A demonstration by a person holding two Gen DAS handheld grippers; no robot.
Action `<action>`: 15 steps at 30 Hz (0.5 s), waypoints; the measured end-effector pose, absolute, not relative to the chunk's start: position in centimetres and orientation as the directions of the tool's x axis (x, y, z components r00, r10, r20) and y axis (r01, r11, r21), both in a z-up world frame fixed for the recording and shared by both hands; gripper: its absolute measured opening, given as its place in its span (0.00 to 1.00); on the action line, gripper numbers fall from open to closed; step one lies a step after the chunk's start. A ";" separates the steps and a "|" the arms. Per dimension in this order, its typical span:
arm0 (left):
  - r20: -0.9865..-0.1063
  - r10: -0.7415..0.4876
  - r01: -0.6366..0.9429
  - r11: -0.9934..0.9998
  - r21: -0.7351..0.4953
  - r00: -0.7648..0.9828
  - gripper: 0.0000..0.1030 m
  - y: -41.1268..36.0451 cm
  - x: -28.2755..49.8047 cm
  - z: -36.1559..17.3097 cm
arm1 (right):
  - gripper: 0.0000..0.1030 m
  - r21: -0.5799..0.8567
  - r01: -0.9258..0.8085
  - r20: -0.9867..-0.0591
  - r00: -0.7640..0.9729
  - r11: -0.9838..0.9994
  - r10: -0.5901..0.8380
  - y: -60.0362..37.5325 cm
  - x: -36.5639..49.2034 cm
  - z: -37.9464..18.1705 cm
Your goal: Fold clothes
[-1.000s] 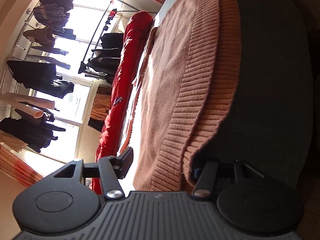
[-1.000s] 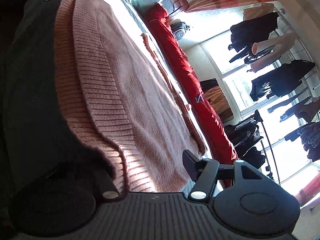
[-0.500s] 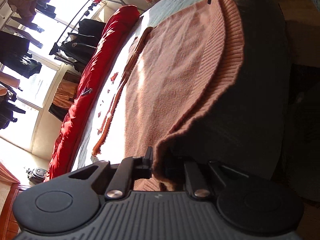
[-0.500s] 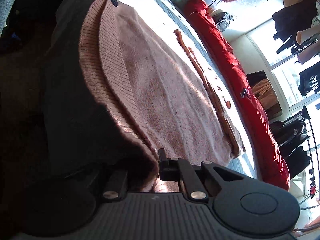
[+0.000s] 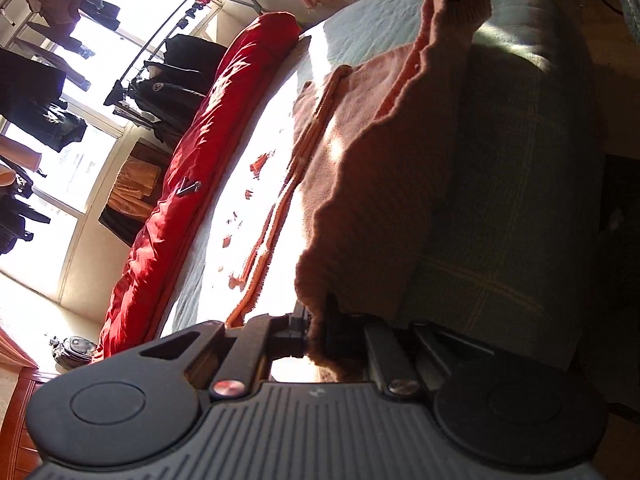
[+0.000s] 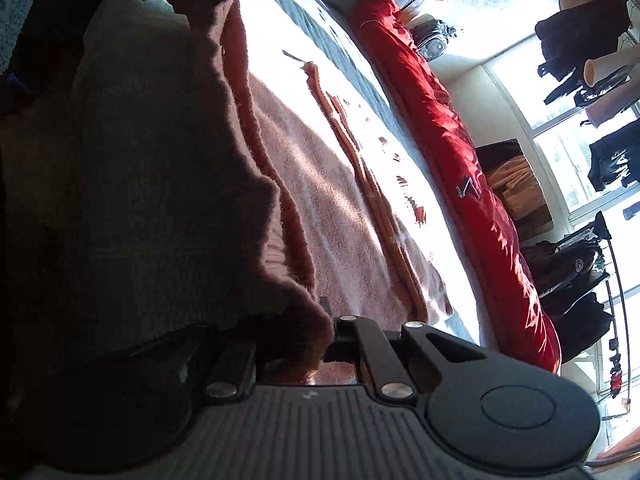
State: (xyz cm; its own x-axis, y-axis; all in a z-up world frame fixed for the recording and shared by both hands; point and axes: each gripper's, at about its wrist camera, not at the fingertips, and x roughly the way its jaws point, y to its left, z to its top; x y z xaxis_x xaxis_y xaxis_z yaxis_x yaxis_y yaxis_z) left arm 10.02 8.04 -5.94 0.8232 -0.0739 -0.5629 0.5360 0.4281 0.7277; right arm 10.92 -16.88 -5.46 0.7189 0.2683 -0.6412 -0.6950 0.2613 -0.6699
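Pinching sweater (image 5: 372,184) hem corners, left gripper (image 5: 316,332) and right gripper (image 6: 324,336) fingers both clamped on knit; soft, floppy, stretchy, so grip corners over bed (image 5: 512,200).

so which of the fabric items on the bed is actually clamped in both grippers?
The pink knit sweater: its near edge is pinched by the left gripper and right gripper. The red duvet lies untouched along the far side.

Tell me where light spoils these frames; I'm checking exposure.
Left wrist view: sun blows out the bedspread beside the pink sweater; its lifted hem is backlit, dark. Right wrist view: same glare, near side in deep shadow, windows washed out.
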 end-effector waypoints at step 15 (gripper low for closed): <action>-0.491 -0.056 0.470 0.401 0.786 0.869 0.05 7.6 16.3 -5.6 | 0.08 -0.721 -0.644 -0.603 0.765 0.256 0.225 -15.8 16.8 -5.1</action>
State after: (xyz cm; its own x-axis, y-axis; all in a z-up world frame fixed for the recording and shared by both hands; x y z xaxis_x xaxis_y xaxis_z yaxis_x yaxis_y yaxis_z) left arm 16.33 7.60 -5.63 0.8695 -0.0555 -0.4908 0.4695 0.4015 0.7864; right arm 16.84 -15.82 -5.10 0.7654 0.2246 -0.6031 -0.6435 0.2565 -0.7212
